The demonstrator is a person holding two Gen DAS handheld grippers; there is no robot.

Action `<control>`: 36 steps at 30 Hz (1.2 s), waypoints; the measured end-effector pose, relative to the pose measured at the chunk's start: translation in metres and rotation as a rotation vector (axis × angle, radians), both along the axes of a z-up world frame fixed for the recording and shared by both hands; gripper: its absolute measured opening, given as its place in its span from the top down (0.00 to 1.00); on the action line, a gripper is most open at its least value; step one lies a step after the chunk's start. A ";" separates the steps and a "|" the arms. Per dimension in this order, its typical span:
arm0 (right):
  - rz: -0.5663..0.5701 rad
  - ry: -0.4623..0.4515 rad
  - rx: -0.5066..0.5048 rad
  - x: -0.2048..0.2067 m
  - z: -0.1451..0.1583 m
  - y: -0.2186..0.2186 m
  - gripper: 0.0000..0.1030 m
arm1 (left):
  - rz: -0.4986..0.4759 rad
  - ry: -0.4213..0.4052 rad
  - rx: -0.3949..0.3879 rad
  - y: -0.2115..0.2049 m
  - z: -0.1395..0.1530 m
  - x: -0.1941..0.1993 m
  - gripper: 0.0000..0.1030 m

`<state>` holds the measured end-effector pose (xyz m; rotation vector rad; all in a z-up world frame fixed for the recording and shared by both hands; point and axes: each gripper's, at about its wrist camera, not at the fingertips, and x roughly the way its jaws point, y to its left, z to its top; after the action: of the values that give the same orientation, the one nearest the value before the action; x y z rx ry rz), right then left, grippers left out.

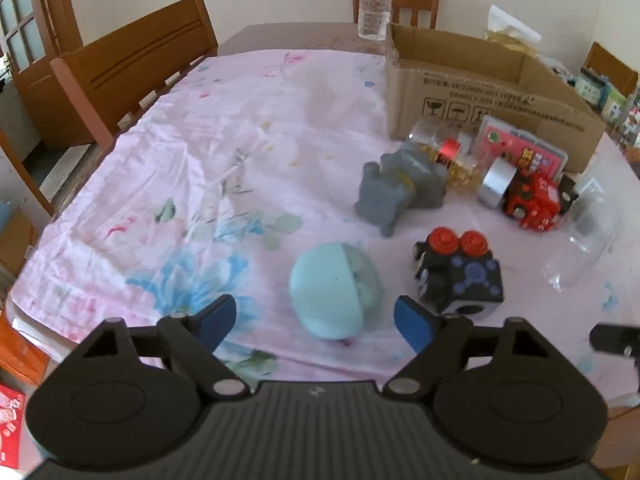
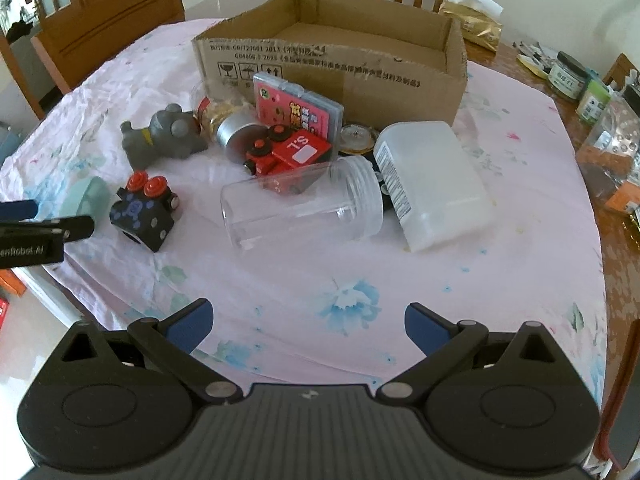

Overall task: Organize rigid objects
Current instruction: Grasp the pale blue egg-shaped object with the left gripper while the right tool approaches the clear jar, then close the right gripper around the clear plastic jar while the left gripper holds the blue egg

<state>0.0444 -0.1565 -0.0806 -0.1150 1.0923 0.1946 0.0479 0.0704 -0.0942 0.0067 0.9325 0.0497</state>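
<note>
Toys and containers lie scattered on the pink floral cloth point(image 2: 360, 264) in front of our cardboard box point(image 2: 332, 64), whose open top faces up. Nearest our left gripper point(image 1: 316, 320) sits a pale blue egg-shaped capsule point(image 1: 334, 290) — it lies between the blue pads, which stand apart from it on both sides, not pressing. Just beside it is a black toy block with two red knobs point(image 1: 460, 276), and beyond that a grey rubber animal point(image 1: 400, 188) on its side. Further right we see a red toy vehicle point(image 2: 288, 156), a silver tin point(image 2: 236, 134), and a pink card case point(image 2: 300, 104) leaning against the box. A clear plastic jar point(image 2: 300, 208) lies on its side touching a white plastic container point(image 2: 432, 184). Our right gripper point(image 2: 308, 326) hangs above bare cloth, jaws spread wide — nothing in them.
</note>
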 end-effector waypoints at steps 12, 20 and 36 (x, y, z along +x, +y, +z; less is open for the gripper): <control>0.047 0.037 -0.027 0.008 -0.016 0.003 0.00 | -0.022 0.002 -0.025 -0.005 -0.008 0.015 0.50; 0.109 0.030 -0.029 0.010 -0.024 0.003 0.00 | -0.111 0.011 -0.030 0.014 -0.009 0.020 0.36; 0.187 -0.031 -0.025 0.015 -0.010 0.004 0.00 | -0.007 0.029 -0.022 0.001 -0.018 0.014 0.00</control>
<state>0.0592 -0.1521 -0.0904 -0.2418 1.0535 0.3457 0.0624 0.0713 -0.1127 -0.0099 0.9624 0.0325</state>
